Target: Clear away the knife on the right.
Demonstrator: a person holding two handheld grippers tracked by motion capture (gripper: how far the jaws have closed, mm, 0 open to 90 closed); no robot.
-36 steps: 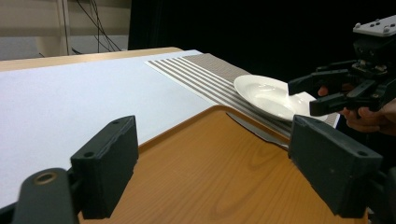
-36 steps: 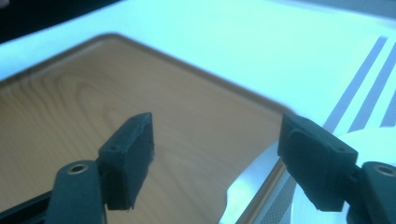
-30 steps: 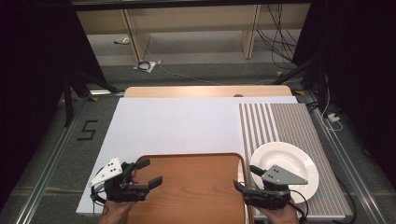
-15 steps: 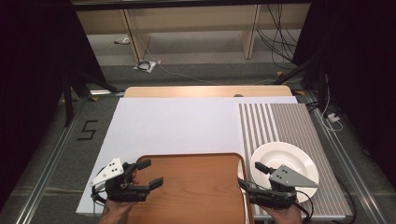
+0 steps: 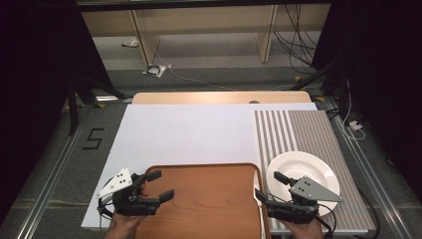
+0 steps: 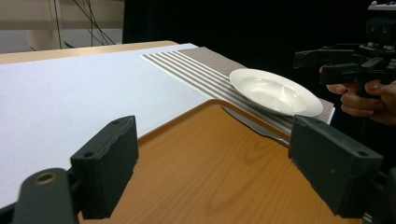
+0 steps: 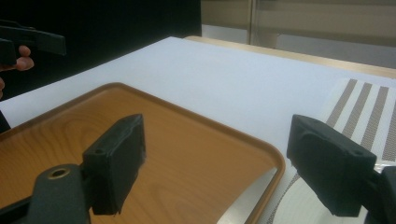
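tray (image 5: 209,199): we see it bare on the desk's (image 5: 189,134) near edge | left tongs (image 5: 158,185): wide, empty, over tray's left rim | right tongs (image 5: 268,185): wide, empty, jaws just opening, at tray's right rim | knife (image 6: 254,126), plate (image 5: 302,172): right of tray on striped mat (image 5: 303,132)

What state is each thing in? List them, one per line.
Tray: flat on the white mat, nothing on its wood surface.
Plate: upright on the striped mat, holds nothing.
Knife: lying flat between tray and plate.
Left gripper: jaws open, holding nothing, over the tray's left edge.
Right gripper: jaws just opened wide, holding nothing.
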